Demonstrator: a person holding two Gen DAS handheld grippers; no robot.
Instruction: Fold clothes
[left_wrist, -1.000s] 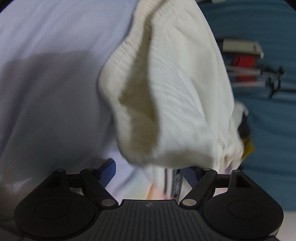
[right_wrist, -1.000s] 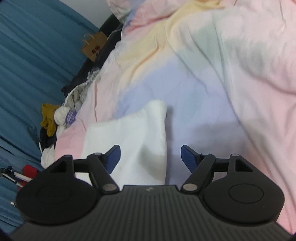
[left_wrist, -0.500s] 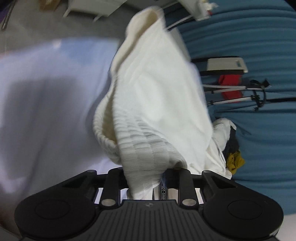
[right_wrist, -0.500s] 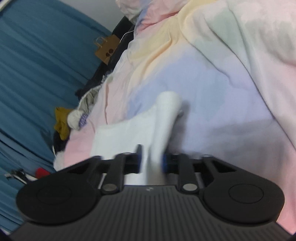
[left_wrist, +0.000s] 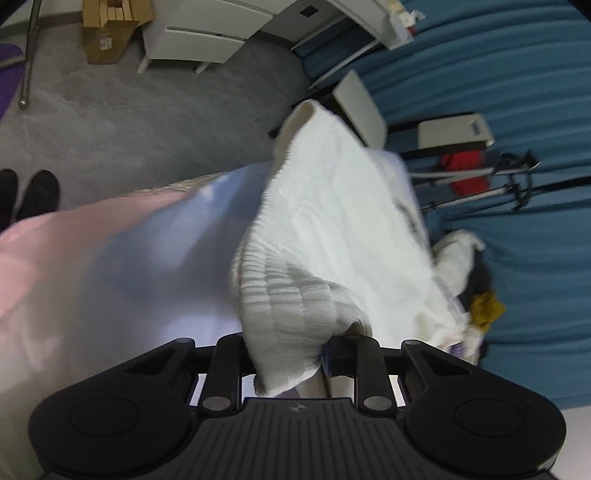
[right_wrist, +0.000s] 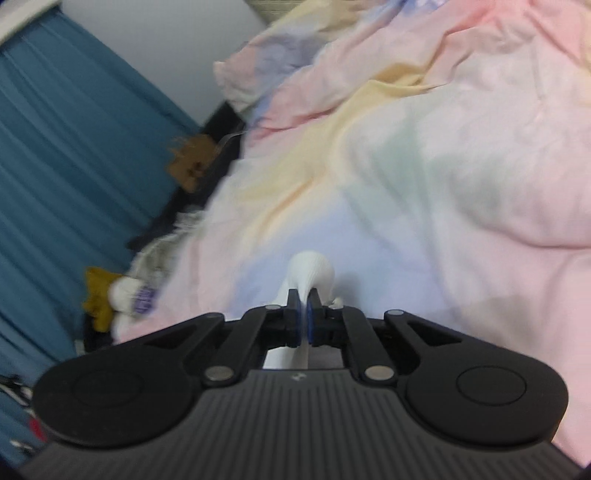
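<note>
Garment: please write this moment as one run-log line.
left tongs: shut on garment | right tongs: shut on garment | garment: lifted over bed

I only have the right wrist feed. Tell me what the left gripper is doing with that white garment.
Observer: The left gripper is shut on the white garment, clamping a bunched, ribbed edge.
Operator: Say whether the cloth is flat on the bed.
Observer: No. In the left view it rises away from the gripper, above the pastel bedsheet.
Operator: Report what lies past the bed on that side.
Observer: Grey floor, a white drawer unit and a cardboard box.
Operator: Confirm my side.
Observer: The right gripper is shut on a thin fold of the same cloth.
</note>
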